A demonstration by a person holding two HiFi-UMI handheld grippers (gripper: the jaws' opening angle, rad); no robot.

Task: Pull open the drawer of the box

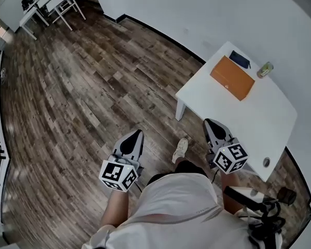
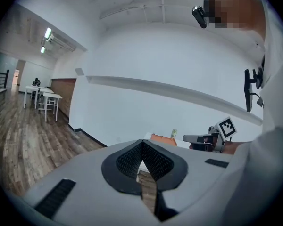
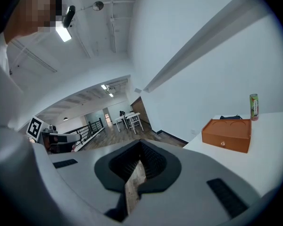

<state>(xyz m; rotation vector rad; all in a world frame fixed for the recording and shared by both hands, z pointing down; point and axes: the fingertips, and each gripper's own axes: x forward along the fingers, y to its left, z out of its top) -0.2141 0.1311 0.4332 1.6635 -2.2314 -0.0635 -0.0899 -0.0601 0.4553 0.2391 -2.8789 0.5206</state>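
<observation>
The orange box (image 1: 232,77) lies on a white table (image 1: 259,118) at the right of the head view. In the right gripper view the box (image 3: 226,134) shows a small round drawer knob (image 3: 222,143) on its front. My right gripper (image 1: 211,123) hovers at the table's near-left edge, well short of the box, shut and empty (image 3: 139,161). My left gripper (image 1: 137,135) hangs over the wooden floor to the left, shut with nothing held (image 2: 141,161). From there the box (image 2: 162,139) appears small and far off.
A green can (image 1: 265,69) and a dark blue flat item (image 1: 239,59) sit behind the box near the wall. A small round object (image 1: 266,162) lies at the table's near corner. More white tables (image 1: 52,4) stand far back left. The person's shoe (image 1: 180,149) is on the floor.
</observation>
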